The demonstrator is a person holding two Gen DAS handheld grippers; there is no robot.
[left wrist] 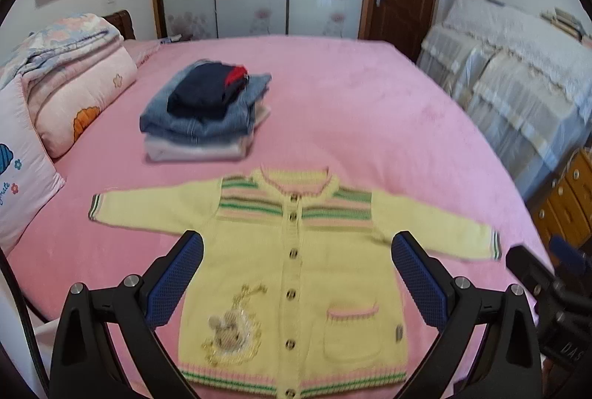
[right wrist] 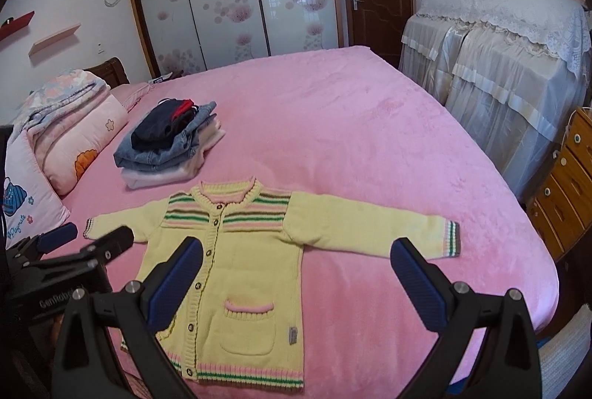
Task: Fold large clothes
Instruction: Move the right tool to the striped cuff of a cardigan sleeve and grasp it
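Left wrist view: yellow cardigan (left wrist: 292, 273) lies flat; left gripper (left wrist: 296, 273) gapes wide, empty; right gripper (right wrist: 296, 273) likewise. Soft, light knit; probably best pinched at a cuff (right wrist: 453, 238).

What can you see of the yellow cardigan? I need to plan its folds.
The yellow cardigan is knitted, buttoned shut, and lies flat, front up, on the pink bedspread, both sleeves spread sideways. It has pink, green and brown stripes at chest, cuffs and hem, a pink-trimmed pocket and an embroidered animal patch. Neither claw touches it.
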